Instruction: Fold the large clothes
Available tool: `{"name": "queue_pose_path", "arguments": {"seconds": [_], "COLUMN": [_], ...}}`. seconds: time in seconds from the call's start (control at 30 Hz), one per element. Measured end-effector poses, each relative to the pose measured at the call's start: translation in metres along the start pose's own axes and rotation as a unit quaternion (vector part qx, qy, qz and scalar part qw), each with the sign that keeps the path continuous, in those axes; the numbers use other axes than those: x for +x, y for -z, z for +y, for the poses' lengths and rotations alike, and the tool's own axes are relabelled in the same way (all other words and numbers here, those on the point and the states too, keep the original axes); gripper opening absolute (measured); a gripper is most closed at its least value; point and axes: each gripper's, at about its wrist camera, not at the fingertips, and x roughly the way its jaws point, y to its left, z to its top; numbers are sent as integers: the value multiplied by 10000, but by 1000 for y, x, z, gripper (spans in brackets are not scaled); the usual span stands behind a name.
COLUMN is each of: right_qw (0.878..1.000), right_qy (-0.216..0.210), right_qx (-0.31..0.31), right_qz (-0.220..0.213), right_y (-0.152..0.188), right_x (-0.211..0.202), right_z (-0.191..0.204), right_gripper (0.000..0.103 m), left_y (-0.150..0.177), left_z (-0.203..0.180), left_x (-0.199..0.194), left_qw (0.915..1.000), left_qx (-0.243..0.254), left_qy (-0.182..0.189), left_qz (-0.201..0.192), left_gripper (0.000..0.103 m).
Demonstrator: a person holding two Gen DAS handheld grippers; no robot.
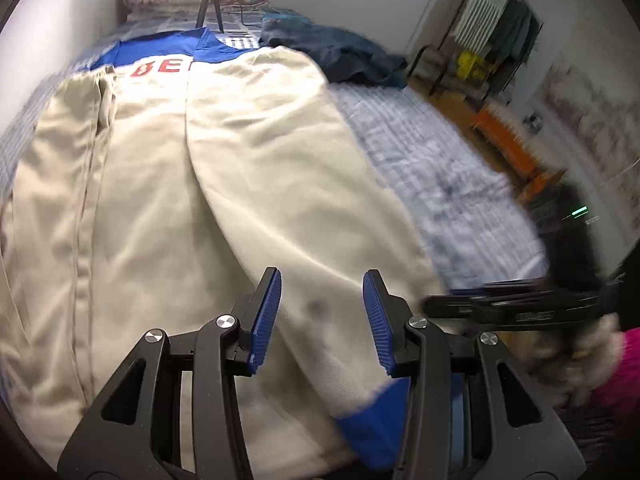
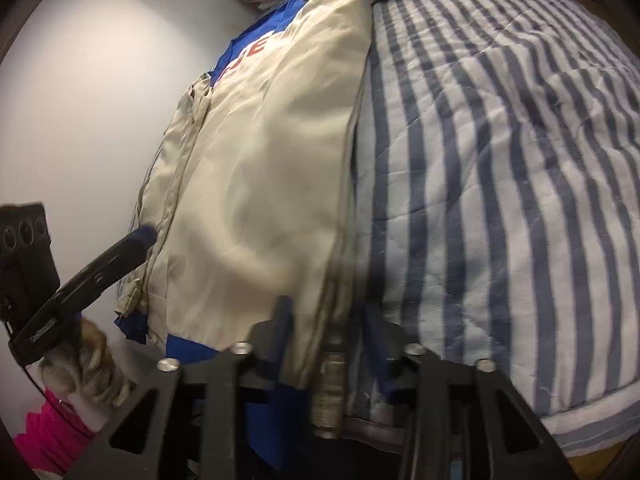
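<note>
The jacket (image 1: 200,184) is lying flat along the striped quilt (image 1: 432,168), cream body with a blue yoke and red lettering at its far end and a blue hem band at its near end. My left claw (image 1: 322,320) is hovering over the jacket's near end with its blue pads (image 1: 266,316) spread apart and nothing between them. My right claw (image 2: 328,320) is sitting at the jacket's near right edge, its fingers parted on either side of the folded sleeve edge, which is running down between them; blur is hiding the tips, so I cannot tell whether they are pinching the cloth. In the left view the right claw is showing as a dark blurred bar just right of the jacket, with a gloved hand (image 1: 576,344) behind it. A dark blue garment (image 1: 352,56) is lying bunched on the quilt beyond the jacket's far right corner. A tripod (image 1: 210,4) is standing past the jacket's collar.
</note>
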Motion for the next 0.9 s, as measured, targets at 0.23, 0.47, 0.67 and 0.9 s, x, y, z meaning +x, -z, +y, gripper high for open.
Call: {"name": "queue_pose_path", "arguments": {"seconds": [0.23, 0.47, 0.67, 0.9], "right_qw": [9985, 9942, 9779, 9523], "right_qy": [446, 889, 1464, 1751], "right_qx": [-273, -566, -1438, -2445], "right_qz": [-146, -223, -396, -516], "right_y": [-3, -11, -16, -21], "right_x": [-9, -15, -17, -3], "right_z": [25, 54, 104, 173], "right_gripper": [9, 8, 8, 7], "left_y": [19, 10, 30, 38], "left_z": [-11, 29, 65, 112], "left_x": [48, -10, -64, -110], "left_qw": [9945, 9982, 9918, 9812], "left_qx": [737, -540, -1151, -1691], "left_qy": [-677, 259, 402, 293], "left_qz": [298, -9, -378, -882], "left_gripper": [42, 42, 42, 42]}}
